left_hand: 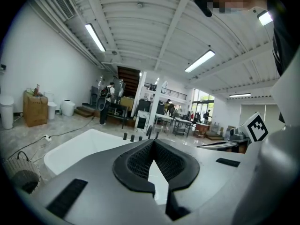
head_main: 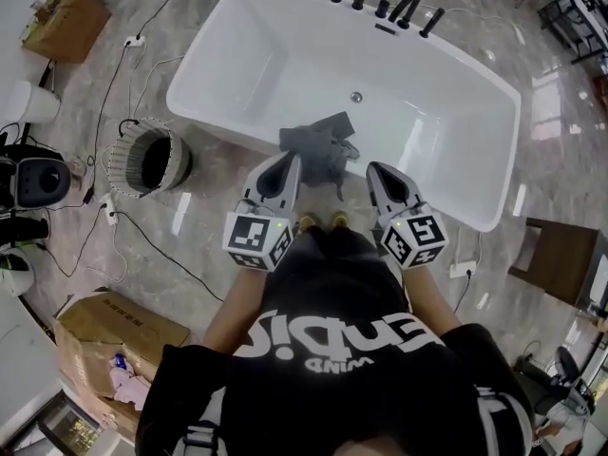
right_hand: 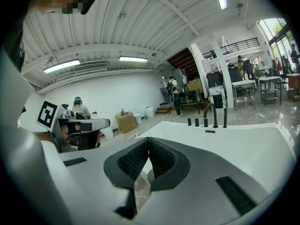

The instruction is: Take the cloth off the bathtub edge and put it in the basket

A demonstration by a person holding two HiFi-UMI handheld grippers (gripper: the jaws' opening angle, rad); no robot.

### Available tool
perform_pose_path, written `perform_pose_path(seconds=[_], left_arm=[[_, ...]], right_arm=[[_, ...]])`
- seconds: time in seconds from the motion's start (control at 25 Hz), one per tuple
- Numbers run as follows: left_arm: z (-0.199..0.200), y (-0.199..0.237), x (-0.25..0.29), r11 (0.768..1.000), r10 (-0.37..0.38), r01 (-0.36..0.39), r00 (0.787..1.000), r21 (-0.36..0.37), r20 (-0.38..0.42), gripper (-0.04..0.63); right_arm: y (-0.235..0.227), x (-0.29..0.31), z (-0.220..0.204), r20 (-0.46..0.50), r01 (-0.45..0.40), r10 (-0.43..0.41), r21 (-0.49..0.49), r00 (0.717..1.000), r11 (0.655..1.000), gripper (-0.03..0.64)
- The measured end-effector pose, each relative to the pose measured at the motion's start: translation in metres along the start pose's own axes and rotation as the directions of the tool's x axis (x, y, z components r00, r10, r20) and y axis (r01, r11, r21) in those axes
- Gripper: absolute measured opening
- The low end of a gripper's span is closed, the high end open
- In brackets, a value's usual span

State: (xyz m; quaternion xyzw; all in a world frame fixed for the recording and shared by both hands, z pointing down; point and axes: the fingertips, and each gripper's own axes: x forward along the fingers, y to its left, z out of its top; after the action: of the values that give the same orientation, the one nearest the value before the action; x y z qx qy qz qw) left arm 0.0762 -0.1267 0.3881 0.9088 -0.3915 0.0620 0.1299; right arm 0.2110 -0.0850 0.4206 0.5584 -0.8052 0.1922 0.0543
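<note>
A dark grey cloth (head_main: pixel 320 143) hangs crumpled over the near rim of the white bathtub (head_main: pixel 475 160). A round wire basket (head_main: pixel 152 161) with a dark inside stands on the floor left of the tub. My left gripper (head_main: pixel 288 161) is shut and empty, just short of the rim at the cloth's left. My right gripper (head_main: pixel 377 169) is also shut and empty, a little right of the cloth. In the left gripper view the jaws (left_hand: pixel 153 142) meet over the tub (left_hand: pixel 79 149), with the basket (left_hand: pixel 21 172) low at the left. The cloth is hidden in both gripper views.
Black taps and a spout (head_main: pixel 404 9) sit on the tub's far rim. Cables (head_main: pixel 104 112) trail across the marble floor by the basket. Cardboard boxes (head_main: pixel 114 335) lie at the lower left, and a brown stool (head_main: pixel 560 255) stands at the right. People stand far off in the hall.
</note>
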Motion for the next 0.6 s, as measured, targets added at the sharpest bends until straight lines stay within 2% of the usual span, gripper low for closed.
perform_pose_path(seconds=[0.28,0.6], left_arm=[[-0.011,0.012,0.018,1.0,0.023,-0.023,1.0,-0.014,-0.015,0.014],[-0.046,0.027,0.049,0.999,0.024,-0.025,0.999,-0.026,-0.045,0.014]], right_arm=[[-0.013,0.022,-0.006,-0.016,-0.024,0.024,-0.002,1.0,1.0,0.014],[-0.033,0.052,-0.034,-0.047,-0.034,0.034,-0.003,0.998,0.999,0.014]])
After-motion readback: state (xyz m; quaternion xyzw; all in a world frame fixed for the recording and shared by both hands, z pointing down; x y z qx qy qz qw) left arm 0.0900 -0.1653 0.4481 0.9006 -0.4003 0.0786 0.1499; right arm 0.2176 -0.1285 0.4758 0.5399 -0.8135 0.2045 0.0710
